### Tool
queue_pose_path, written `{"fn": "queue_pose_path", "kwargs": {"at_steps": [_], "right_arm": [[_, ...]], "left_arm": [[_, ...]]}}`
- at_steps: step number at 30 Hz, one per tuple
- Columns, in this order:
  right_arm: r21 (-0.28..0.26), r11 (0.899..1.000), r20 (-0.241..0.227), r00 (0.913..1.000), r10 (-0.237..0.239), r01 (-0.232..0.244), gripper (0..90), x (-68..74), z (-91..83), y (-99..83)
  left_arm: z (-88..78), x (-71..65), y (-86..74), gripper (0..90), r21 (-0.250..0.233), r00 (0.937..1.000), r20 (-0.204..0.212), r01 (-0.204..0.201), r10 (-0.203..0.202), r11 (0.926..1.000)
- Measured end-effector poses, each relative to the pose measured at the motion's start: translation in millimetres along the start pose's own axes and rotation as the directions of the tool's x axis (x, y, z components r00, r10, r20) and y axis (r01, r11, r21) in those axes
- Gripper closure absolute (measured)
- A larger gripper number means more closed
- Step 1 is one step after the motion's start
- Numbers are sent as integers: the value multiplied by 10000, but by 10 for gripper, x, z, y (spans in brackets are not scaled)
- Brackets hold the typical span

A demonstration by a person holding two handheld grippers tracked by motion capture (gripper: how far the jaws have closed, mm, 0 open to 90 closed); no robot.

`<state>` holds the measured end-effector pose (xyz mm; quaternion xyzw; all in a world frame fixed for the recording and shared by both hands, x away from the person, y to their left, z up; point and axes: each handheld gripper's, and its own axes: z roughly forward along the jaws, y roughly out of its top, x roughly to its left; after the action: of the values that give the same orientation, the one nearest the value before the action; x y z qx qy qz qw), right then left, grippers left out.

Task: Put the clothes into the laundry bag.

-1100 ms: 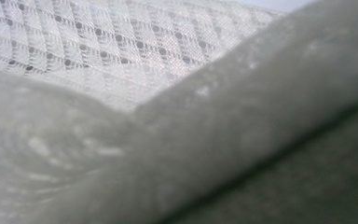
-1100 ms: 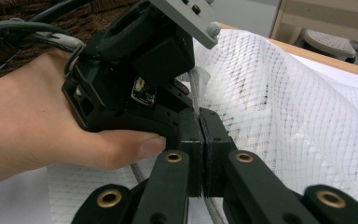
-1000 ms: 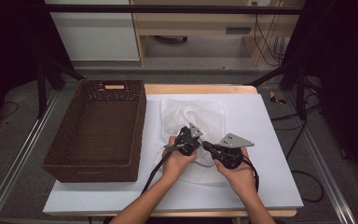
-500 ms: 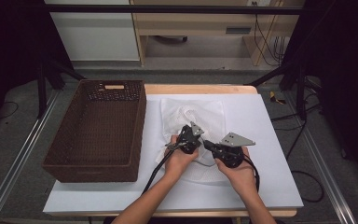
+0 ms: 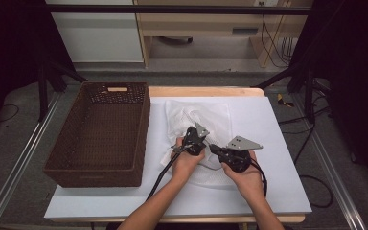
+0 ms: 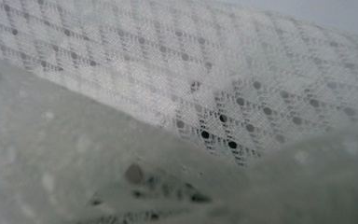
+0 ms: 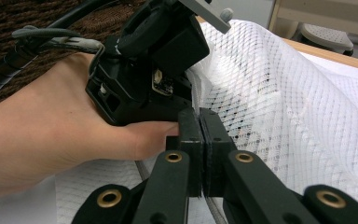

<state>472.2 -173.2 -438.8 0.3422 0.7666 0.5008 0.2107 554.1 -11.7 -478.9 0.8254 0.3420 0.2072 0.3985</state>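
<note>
We pinch the white mesh laundry bag (image 5: 199,117), lying mid-table at the wicker basket's (image 5: 100,136) three o'clock, with left gripper (image 5: 188,143) and right gripper (image 7: 200,135), both clamped on its mesh.

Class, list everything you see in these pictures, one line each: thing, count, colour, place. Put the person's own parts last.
Mesh cloth: one, white, crumpled in the middle of the table, right of the basket.
Basket: one, dark brown wicker, on the left part of the table.
Table: one, white top with a wooden edge.
Cabinet: one, white, on the floor behind the table.
Left gripper: one, black, shut on the mesh cloth.
Right gripper: one, black, jaws shut on the mesh cloth, beside the left gripper.
Left hand: one, holding the left gripper.
Right hand: one, holding the right gripper.
</note>
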Motion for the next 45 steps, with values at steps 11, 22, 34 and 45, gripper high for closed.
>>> {"fn": "queue_pose_path", "kwargs": {"at_steps": [11,22,34,45], "right_arm": [[51,10000,-8,10000,13,-13,892,-11,9,-9],[206,9997,101,9999,94,-96,892,-36,36,-25],[113,9999,230,9997,44,-46,893,-53,12,-24],[89,9999,233,9997,-51,49,892,-29,-6,-21]], "left_arm": [[7,-5,-4,900,-111,9999,-99,112,-113,9999],[-208,-33,-65,900,-273,9999,122,-53,56,9996],[-617,-137,-192,900,-479,9978,610,-222,251,9986],[-923,-155,-214,900,-846,9950,887,-388,463,9957]]}}
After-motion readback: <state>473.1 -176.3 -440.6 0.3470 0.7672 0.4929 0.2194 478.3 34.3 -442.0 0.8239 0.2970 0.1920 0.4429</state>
